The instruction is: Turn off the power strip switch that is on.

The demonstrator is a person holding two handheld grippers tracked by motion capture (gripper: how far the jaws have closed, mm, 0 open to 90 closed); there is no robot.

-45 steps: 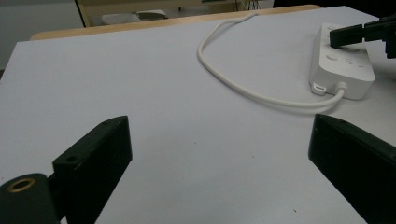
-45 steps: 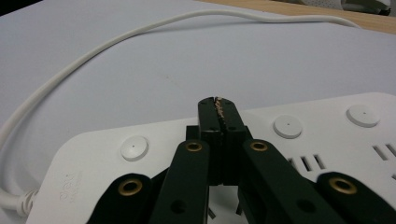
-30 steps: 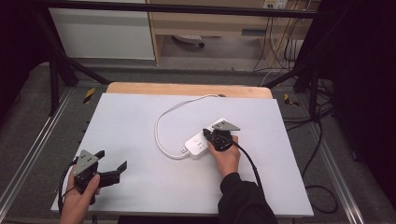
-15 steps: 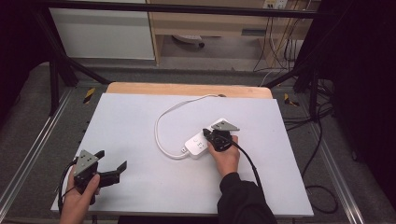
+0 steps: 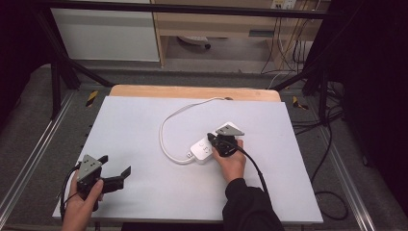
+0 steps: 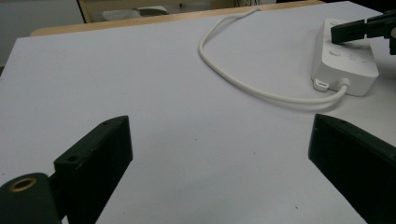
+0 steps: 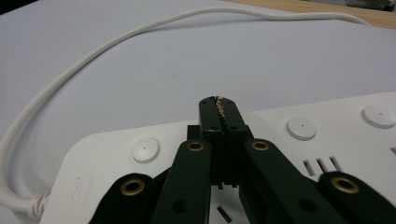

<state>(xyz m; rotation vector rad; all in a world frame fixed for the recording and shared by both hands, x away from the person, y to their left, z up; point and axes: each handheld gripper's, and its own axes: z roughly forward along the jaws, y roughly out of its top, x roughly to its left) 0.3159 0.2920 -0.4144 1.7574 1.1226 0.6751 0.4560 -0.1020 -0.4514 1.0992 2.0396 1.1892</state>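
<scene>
The work in hand looks like pressing the switch buttons on the white power strip (image 5: 204, 150), and it seems only begun. The right gripper (image 7: 218, 108) has its jaws pressed together with nothing between them, and their joined tip hovers over or rests on the strip's top face, between the round button (image 7: 145, 149) nearest the cord end and the next button (image 7: 301, 127) along. Whether the tip touches the plastic cannot be told. No button looks pushed in, so I judge the pressing itself is still to come, with at least three buttons in the row, the third (image 7: 378, 116) farther along.

The strip lies flat near the middle of the white table (image 5: 144, 125), its cord end pointing toward the person's left. The left gripper (image 5: 113, 174) sits well apart from the strip, toward the near left corner of the table, its jaws spread wide and holding nothing; it plays no part yet.

From the strip's cord end the white cord (image 5: 166, 132) loops out to the left and then arcs beyond the strip to the far wooden edge (image 5: 192, 91) of the table. It lies clear of the buttons and should not hinder pressing. Beyond the strip and the table stand black frame legs (image 5: 60, 72) and dangling cables (image 5: 288, 53), out of the way.
</scene>
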